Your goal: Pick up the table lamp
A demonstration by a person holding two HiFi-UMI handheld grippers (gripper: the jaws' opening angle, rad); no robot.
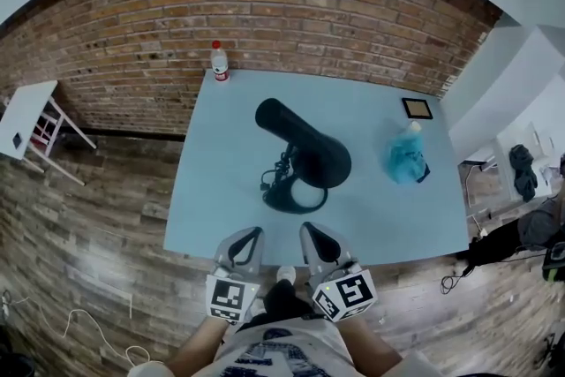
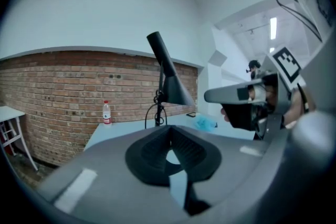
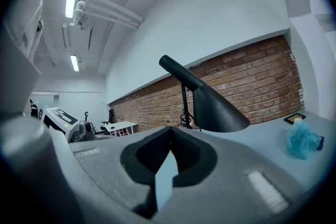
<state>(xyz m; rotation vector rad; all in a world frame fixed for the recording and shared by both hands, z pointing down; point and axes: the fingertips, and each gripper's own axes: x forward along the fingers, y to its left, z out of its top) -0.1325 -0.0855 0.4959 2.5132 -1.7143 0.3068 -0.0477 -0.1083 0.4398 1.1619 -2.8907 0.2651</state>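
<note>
While it stands upright on its ring-shaped base, the black table lamp [image 1: 300, 156] is found near the middle of the light-blue table [image 1: 221, 207], untouched by either tool. Its cone shade is turned toward the near edge, and a dark cord [image 1: 268, 182] is looped beside the base. The left gripper [image 1: 251, 233] and the right gripper [image 1: 311, 229] are held side by side over the table's near edge, well short of the lamp. Both pairs of fingers are pressed together, with nothing caught between them (each gripper view shows only table surface past the closed tips). Further out, a clear bottle [image 1: 219, 62] with a red cap is seen at the far edge. A crumpled blue bag [image 1: 406, 156] lies to the lamp's right. A small dark frame [image 1: 417, 108] lies beyond the bag. A brick wall [image 1: 309, 13] is seen behind the table.
</note>
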